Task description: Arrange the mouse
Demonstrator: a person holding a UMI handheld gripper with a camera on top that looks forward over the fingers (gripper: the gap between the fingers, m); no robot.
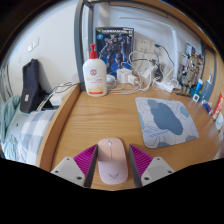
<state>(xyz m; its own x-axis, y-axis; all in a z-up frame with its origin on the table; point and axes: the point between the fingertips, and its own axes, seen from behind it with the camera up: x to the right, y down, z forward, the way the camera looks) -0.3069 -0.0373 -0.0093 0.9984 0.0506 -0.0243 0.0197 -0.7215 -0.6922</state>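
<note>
A pale pink mouse (112,161) lies lengthwise between my gripper's (112,166) two fingers, its nose pointing away from me. Both magenta pads (84,160) press against its sides, so the gripper is shut on it. It is over the near part of the wooden desk (100,118); I cannot tell if it is lifted off the surface. A grey-blue mouse mat (166,121) lies flat on the desk ahead and to the right of the fingers, with nothing on it.
A white pump bottle (95,75) stands at the back of the desk, beside a box with a printed picture (122,44) and tangled cables and plugs (150,70). A black object (31,85) and checked bedding (26,136) lie beyond the desk's left edge.
</note>
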